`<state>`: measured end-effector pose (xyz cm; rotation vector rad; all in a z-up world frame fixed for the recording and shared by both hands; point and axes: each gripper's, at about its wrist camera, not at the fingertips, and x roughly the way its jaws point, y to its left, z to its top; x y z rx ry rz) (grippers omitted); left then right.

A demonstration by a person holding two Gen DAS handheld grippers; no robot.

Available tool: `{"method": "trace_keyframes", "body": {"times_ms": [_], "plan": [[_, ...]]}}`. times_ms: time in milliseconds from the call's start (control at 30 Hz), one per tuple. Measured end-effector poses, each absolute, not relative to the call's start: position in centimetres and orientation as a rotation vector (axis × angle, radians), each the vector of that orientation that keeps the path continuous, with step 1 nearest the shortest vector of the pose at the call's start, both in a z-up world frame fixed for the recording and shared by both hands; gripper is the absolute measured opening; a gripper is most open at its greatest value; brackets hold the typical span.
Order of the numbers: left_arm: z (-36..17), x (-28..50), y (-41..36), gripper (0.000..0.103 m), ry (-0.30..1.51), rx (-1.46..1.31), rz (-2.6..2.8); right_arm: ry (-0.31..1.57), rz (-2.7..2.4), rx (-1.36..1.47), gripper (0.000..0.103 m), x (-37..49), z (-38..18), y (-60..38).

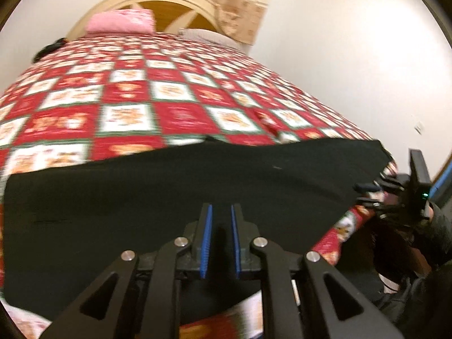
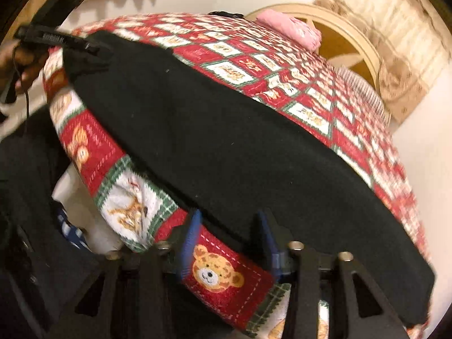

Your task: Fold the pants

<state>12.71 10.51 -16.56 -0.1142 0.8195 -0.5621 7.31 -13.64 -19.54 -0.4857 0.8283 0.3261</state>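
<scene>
My left gripper (image 1: 221, 217) hangs over the black pants (image 1: 169, 192), jaws nearly together with nothing between them. The pants lie across the quilt (image 1: 127, 107), long axis running left to right. My right gripper (image 2: 231, 226), jaws apart and empty, sits at their lower edge.

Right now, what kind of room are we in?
Most likely a bedroom. There is a bed with a teddy-bear quilt, a curved wooden headboard and a pink pillow. Black pants lie spread across the quilt.
</scene>
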Motion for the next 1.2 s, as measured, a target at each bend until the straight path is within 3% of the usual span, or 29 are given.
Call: {"method": "trace_keyframes", "body": {"times_ms": [67, 167, 533, 633, 667, 733, 767, 800, 867, 1000, 1200], "plan": [[-16.5, 13.2, 12.6, 0.014, 0.817, -0.124, -0.502, 0.839, 0.322, -0.479, 0.007, 7.3, -19.6, -13.5], [-16.9, 13.9, 15.2, 0.014, 0.816, -0.126, -0.400, 0.861, 0.330, -0.484, 0.004, 7.2, -19.8, -13.3], [-19.5, 13.4, 19.0, 0.014, 0.790, -0.187, -0.316, 0.914, 0.332, -0.575, 0.003, 7.3, -20.0, -12.7], [-19.4, 13.3, 19.2, 0.019, 0.775, -0.204, -0.331, 0.955, 0.362, -0.614, 0.003, 7.6, -19.5, -12.1], [-19.4, 13.3, 19.2, 0.023, 0.771, -0.204, -0.334, 0.954, 0.372, -0.617, 0.005, 7.5, -19.0, -12.0], [-19.1, 13.0, 19.2, 0.036, 0.753, -0.185, -0.327, 0.935, 0.409, -0.577, 0.021, 7.5, -17.2, -12.1], [-18.9, 12.9, 19.4, 0.045, 0.742, -0.173, -0.313, 0.932, 0.443, -0.531, 0.043, 7.8, -16.0, -12.2], [-18.7, 12.7, 19.5, 0.049, 0.725, -0.167, -0.298, 0.927, 0.460, -0.498, 0.052, 8.2, -15.3, -12.2], [-18.3, 12.4, 19.8, 0.049, 0.701, -0.159, -0.282, 0.917, 0.486, -0.437, 0.052, 9.5, -14.0, -11.9], [-18.1, 12.5, 20.1, 0.067, 0.673, -0.149, -0.231, 0.865, 0.465, -0.443, 0.052, 12.9, -13.2, -10.1], [-18.9, 12.4, 20.4, 0.068, 0.682, -0.182, -0.225, 0.834, 0.530, -0.419, 0.052, 18.7, -13.2, -5.2]]}}
